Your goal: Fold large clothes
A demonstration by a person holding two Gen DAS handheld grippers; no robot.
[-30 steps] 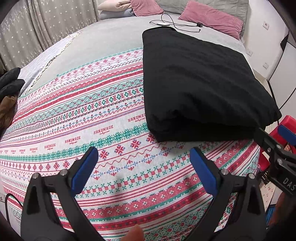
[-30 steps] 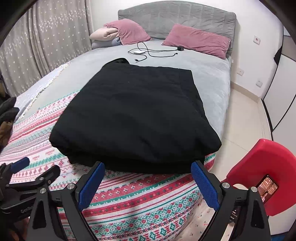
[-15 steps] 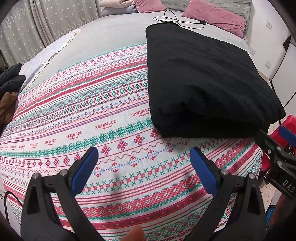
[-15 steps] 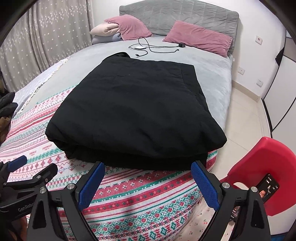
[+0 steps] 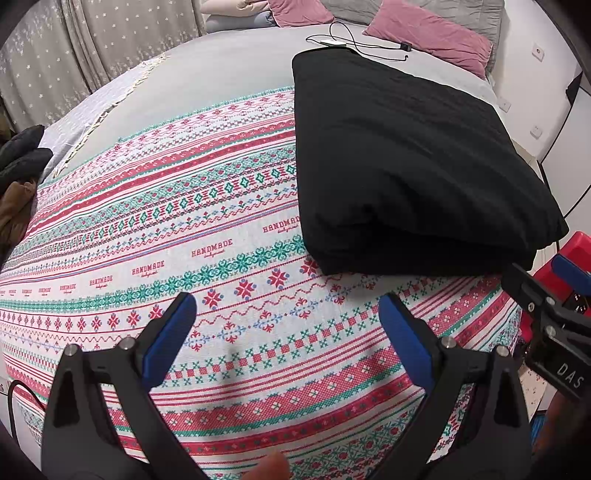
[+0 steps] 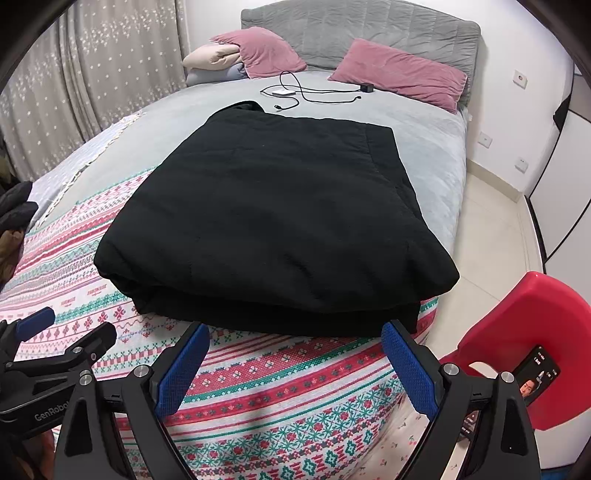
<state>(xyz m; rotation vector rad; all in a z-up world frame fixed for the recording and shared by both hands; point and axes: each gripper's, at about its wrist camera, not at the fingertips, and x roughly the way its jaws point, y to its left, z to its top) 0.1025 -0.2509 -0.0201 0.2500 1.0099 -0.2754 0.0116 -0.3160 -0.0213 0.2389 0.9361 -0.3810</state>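
One folded black coat [image 6: 280, 218] — long axis toward headboard [image 6: 362, 33], flat

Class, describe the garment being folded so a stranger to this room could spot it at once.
Start at the bed with its grey headboard. Near the foot end lies the black folded garment, half on the patterned blanket. It is the only plain black, bulky slab there.
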